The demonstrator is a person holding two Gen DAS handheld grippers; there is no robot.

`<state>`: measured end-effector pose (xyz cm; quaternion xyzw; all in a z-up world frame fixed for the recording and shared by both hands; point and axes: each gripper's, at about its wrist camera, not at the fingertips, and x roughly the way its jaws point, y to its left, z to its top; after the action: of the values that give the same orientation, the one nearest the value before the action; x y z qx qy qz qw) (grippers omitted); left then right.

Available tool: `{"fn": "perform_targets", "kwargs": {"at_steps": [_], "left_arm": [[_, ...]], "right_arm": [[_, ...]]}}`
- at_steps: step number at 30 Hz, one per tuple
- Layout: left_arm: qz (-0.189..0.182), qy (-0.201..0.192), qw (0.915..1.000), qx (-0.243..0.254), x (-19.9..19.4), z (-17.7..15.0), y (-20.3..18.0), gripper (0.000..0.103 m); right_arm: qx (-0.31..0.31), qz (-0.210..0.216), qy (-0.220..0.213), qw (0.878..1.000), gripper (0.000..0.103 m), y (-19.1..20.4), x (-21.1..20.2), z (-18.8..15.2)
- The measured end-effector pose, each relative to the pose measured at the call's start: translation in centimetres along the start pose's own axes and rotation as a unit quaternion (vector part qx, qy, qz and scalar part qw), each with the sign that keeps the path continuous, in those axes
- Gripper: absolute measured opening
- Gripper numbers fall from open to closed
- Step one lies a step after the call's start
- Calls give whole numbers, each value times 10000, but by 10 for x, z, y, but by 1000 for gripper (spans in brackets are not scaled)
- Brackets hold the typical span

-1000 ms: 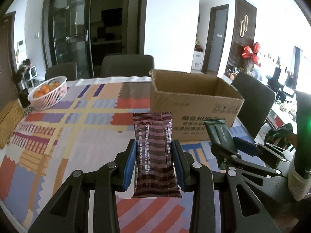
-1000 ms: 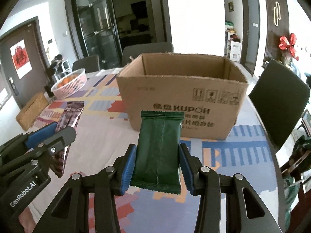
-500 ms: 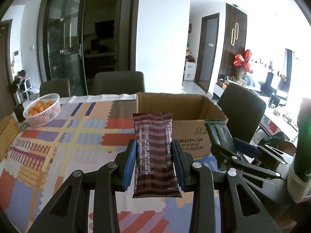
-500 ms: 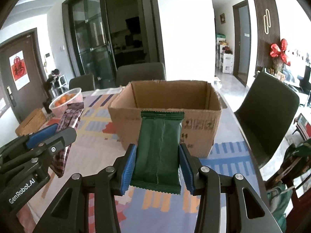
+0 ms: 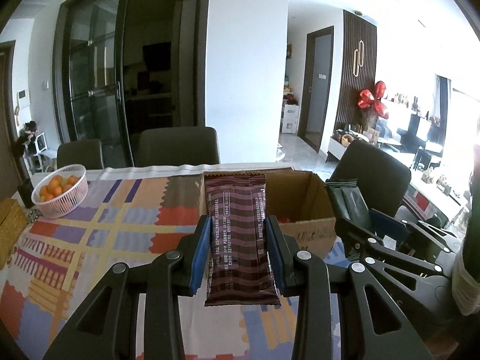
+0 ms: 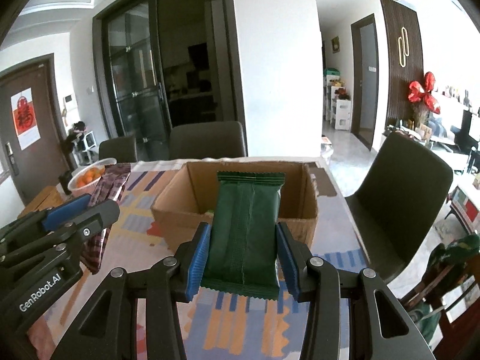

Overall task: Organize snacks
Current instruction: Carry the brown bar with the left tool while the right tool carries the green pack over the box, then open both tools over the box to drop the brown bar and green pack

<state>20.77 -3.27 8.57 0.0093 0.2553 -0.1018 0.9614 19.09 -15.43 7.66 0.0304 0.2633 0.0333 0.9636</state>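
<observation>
My left gripper [image 5: 238,225] is shut on a dark brown striped snack packet [image 5: 238,234], held upright above the table in front of the open cardboard box [image 5: 309,228]. My right gripper [image 6: 243,231] is shut on a dark green snack packet [image 6: 244,228], held above the box's near wall [image 6: 180,225]. The green packet also shows at the right of the left wrist view [image 5: 348,201]. The brown packet also shows at the left of the right wrist view [image 6: 105,192]. Something red lies inside the box [image 5: 285,219].
A white basket of oranges [image 5: 60,192] stands at the table's far left. A woven yellow box [image 5: 9,228] sits at the left edge. Dark chairs [image 5: 177,147] stand behind the table and one [image 6: 399,198] at its right side. A patterned cloth [image 5: 90,240] covers the table.
Both grippers have risen with their packets, so I see the box from higher up and into its opening. Both grips are unchanged.
</observation>
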Motion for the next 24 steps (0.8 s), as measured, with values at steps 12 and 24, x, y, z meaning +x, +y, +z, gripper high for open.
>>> {"fn": "perform_targets", "kwargs": {"at_steps": [12,24], "left_arm": [[-61,109,9999,-9,42,36,3,36],[-98,541,9985,43,99,53,8,36]], "right_arm": [[-50,-160,-48,9998,45,-15,26,38],[-156,-262,182,9994,45,-22,65,59]]}}
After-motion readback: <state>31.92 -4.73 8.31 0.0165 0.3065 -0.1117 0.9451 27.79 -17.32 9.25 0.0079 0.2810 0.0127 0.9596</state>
